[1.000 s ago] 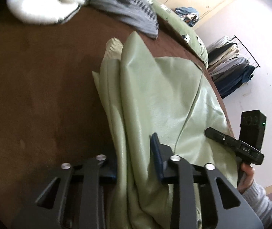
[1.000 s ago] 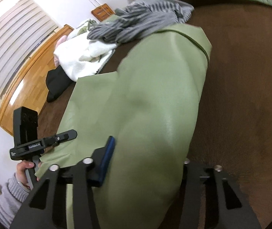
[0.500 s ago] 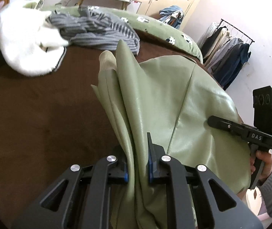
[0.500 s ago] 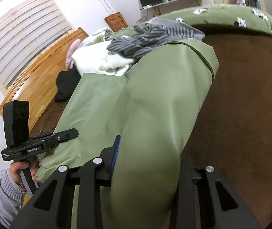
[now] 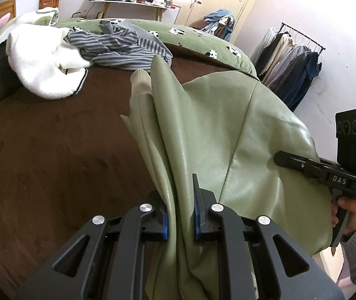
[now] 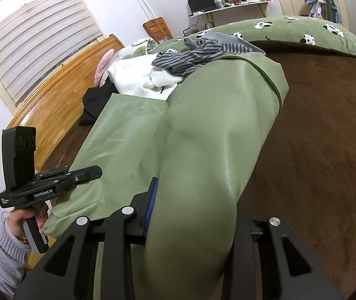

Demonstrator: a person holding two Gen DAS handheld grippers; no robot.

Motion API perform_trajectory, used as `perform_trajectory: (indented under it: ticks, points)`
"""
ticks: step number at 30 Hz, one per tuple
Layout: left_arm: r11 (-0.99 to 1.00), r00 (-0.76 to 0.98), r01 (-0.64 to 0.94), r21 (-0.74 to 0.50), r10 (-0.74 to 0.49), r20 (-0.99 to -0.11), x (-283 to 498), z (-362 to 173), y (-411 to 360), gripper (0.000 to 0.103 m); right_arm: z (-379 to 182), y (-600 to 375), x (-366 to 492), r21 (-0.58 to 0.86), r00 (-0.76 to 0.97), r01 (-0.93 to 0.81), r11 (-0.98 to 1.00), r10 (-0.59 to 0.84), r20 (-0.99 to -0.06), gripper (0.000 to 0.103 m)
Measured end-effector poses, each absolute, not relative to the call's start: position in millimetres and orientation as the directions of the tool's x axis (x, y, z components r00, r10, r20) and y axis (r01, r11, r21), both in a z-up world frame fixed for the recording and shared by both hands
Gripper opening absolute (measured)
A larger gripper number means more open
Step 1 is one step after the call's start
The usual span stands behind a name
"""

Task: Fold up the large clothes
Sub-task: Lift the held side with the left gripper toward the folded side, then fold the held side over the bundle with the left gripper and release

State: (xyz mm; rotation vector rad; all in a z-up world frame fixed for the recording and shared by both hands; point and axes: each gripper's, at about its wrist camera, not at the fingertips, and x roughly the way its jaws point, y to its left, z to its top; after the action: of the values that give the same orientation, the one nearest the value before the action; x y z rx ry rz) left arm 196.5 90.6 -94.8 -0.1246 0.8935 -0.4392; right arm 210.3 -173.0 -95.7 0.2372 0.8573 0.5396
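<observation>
- Left gripper [image 5: 180,215]: clenched on a bunched edge of the green jacket [image 5: 215,135]. A second ago its jaws stood wide around the fabric; they have since narrowed until both blue pads press the folds between them.
- Green jacket, seen from the left gripper: the gathered layers rise straight ahead of the fingertips, with a ribbed cuff [image 5: 140,80] at the far top. The main panel spreads to the right of the jaws, toward the right gripper [image 5: 303,163].
- Right gripper [image 6: 193,200]: grasping a thick roll of the same jacket [image 6: 215,130]. Only the left blue pad shows (the other is hidden behind the fabric), but the roll fills the gap. These jaws also closed in during the last second.
- Change in view: both cameras now see more of the room and less of the brown blanket [image 6: 315,137], so the near edge appears lifted off the bed.
- Meaning for the task: with both corners secured and raised, the likely next step is to carry this edge forward over the far half to make a fold.
</observation>
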Motion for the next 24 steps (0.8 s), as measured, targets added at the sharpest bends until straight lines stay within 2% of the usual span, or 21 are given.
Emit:
perform_trajectory:
  ticks: [5,13,24]
  points:
    - [0.903,0.527,0.32,-0.287,-0.422,-0.738,210.8,-106.0,73.2,0.016,-106.7,-187.0,224.3,0.395,0.534,-0.346,0.851,0.525,-0.663,0.032]
    - [0.891,0.53,0.358,-0.28,-0.441,-0.724,288.3,-113.2,26.3,0.014,-115.3,-220.7,293.7,0.338,0.571,-0.352,0.873,0.487,-0.661,0.032]
    - [0.88,0.499,0.385,-0.28,-0.453,-0.739,414.4,-42.0,-20.0,0.014,-37.3,-258.6,403.3,0.344,0.595,-0.297,0.891,0.455,-0.662,0.03]
